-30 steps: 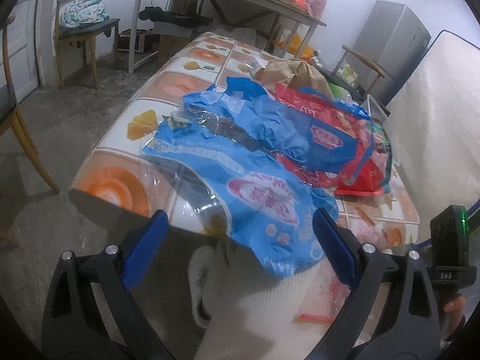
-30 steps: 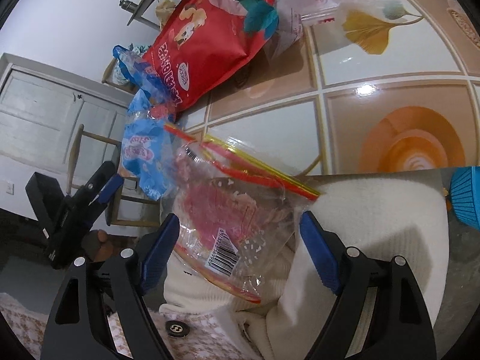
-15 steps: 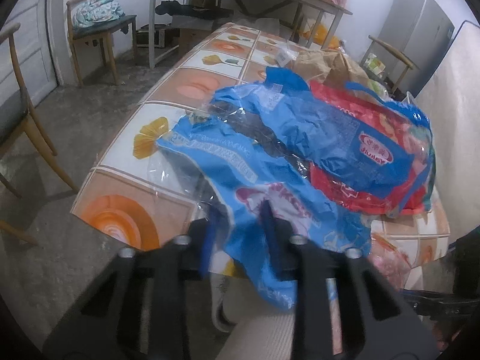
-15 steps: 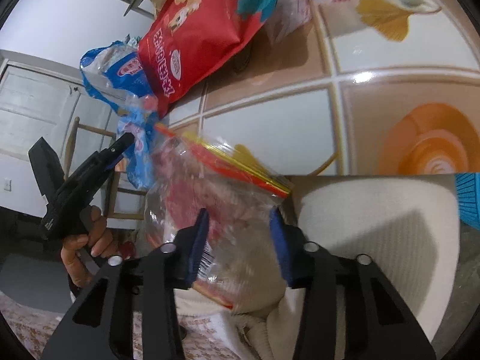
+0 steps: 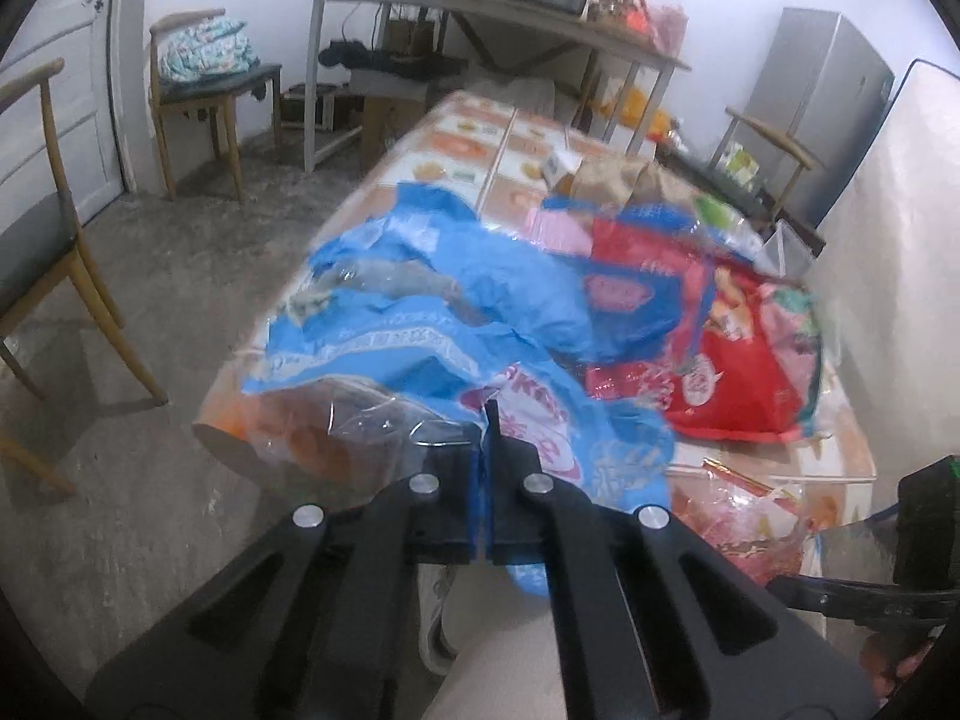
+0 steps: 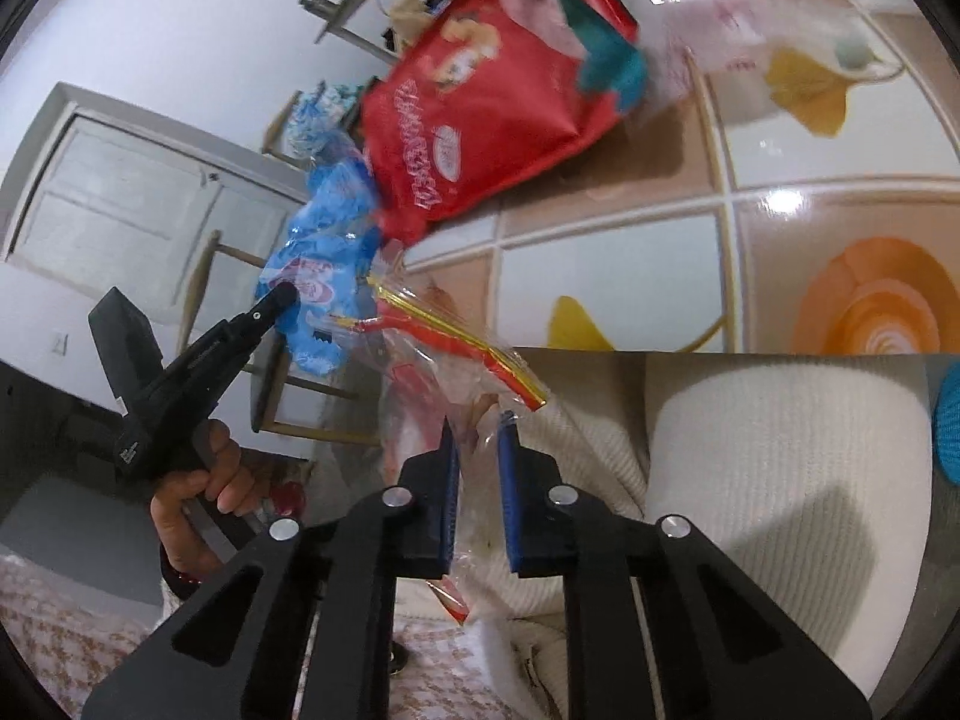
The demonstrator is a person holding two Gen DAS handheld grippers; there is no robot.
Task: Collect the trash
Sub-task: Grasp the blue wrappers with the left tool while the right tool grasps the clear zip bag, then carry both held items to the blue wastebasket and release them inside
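Note:
My left gripper (image 5: 487, 420) is shut on the near edge of a large blue plastic bag (image 5: 432, 312) and holds it lifted over the table's near end. The same blue bag (image 6: 318, 276) shows in the right wrist view with the left gripper (image 6: 282, 297) on it. My right gripper (image 6: 477, 420) is shut on a clear zip bag with a red and yellow strip (image 6: 456, 348), over the person's white-clad lap. A red snack bag (image 5: 738, 360) lies on the table behind; it also shows in the right wrist view (image 6: 480, 102).
The table (image 5: 468, 138) has an orange flower-tile cloth (image 6: 612, 276). A brown paper bag (image 5: 606, 180) and clear wrappers (image 6: 738, 18) lie further along it. Wooden chairs (image 5: 54, 264) stand at the left, a shelf (image 5: 492, 6) at the back, a white panel (image 5: 894, 252) at the right.
Both grippers have gone from wide open to shut: the left on the blue bag, the right on the clear zip bag. The blue bag's near edge has lifted off the table.

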